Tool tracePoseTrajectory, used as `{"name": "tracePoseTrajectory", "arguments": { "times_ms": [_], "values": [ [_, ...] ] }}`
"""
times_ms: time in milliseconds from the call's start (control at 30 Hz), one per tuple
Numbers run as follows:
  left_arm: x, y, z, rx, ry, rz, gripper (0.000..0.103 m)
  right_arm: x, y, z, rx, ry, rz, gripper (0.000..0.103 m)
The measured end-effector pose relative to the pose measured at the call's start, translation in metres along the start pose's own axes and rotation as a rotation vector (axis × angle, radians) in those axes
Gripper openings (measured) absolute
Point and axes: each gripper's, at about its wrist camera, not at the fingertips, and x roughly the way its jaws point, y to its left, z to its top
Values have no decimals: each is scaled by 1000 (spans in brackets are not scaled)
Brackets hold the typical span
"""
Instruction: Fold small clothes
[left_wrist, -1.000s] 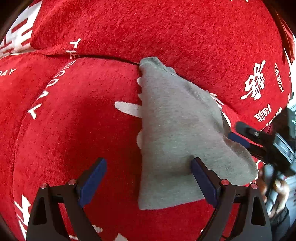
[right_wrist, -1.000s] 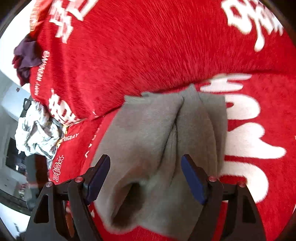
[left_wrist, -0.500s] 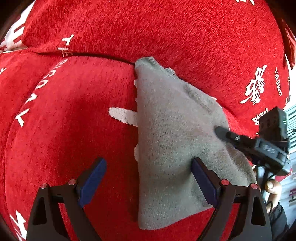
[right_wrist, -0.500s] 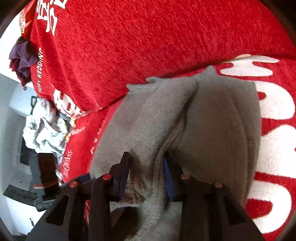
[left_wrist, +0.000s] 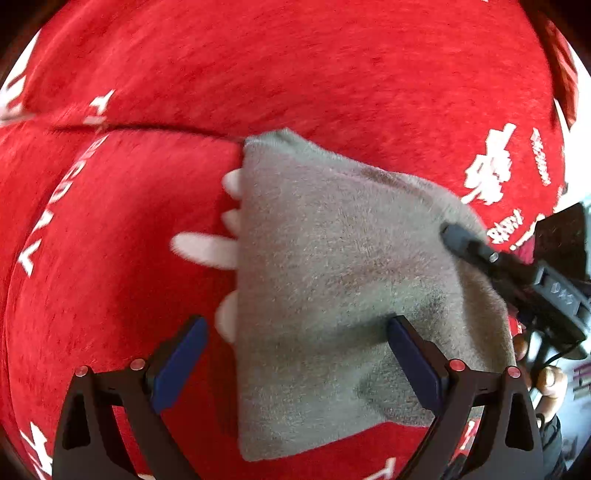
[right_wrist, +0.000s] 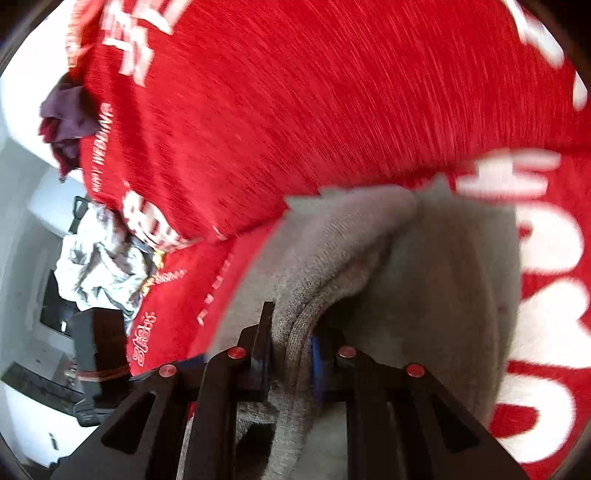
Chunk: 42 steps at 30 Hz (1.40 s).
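A small grey knitted garment (left_wrist: 332, 266) lies on a red sofa seat with white lettering (left_wrist: 110, 229). My left gripper (left_wrist: 295, 350) hovers over its near left part, jaws still opening wide; the left finger stands over red fabric, the right over grey cloth, nothing pinched. In the left wrist view my right gripper (left_wrist: 458, 236) reaches in from the right onto the garment's right edge. In the right wrist view the right gripper (right_wrist: 290, 354) is closing, its pads squeezing a raised ridge of the grey garment (right_wrist: 424, 280), which is lifted off the seat.
The red backrest cushion (right_wrist: 314, 110) rises right behind the garment. Left of the sofa are a crumpled white-grey cloth pile (right_wrist: 99, 266), a dark purple cloth (right_wrist: 70, 118) and a dark box (right_wrist: 98, 339). A hand (left_wrist: 550, 380) holds the right gripper's handle.
The right gripper's jaws went from wide apart around the grey garment to pinched on a fold of it, lifting that fold. The left gripper drew back slightly and stayed open.
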Motion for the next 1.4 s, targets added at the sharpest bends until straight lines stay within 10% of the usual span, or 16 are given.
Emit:
{"name": "tracePoseTrajectory", "arguments": {
  "times_ms": [167,333,433,700,1200,1267,1400],
  "values": [
    [1,-47,4,114,9,-36,98,-45,2,18,-78,-63,-50,17],
    [46,-68,-13,196,128,81,98,-11,-77,6,14,101,-222,18],
    [46,-70,-21,238,119,110,98,-17,-95,-4,85,67,-150,20],
    [4,-33,-26,66,51,58,98,-78,-55,-33,49,-63,-170,56],
    [19,-36,-88,290,54,240,98,-66,-7,-93,-127,8,-244,58],
    [23,-33,-80,246,42,240,98,-64,-2,-93,-144,15,-235,53],
    [23,-15,-63,115,25,204,94,-55,-6,-93,-111,67,-255,11]
  ]
}}
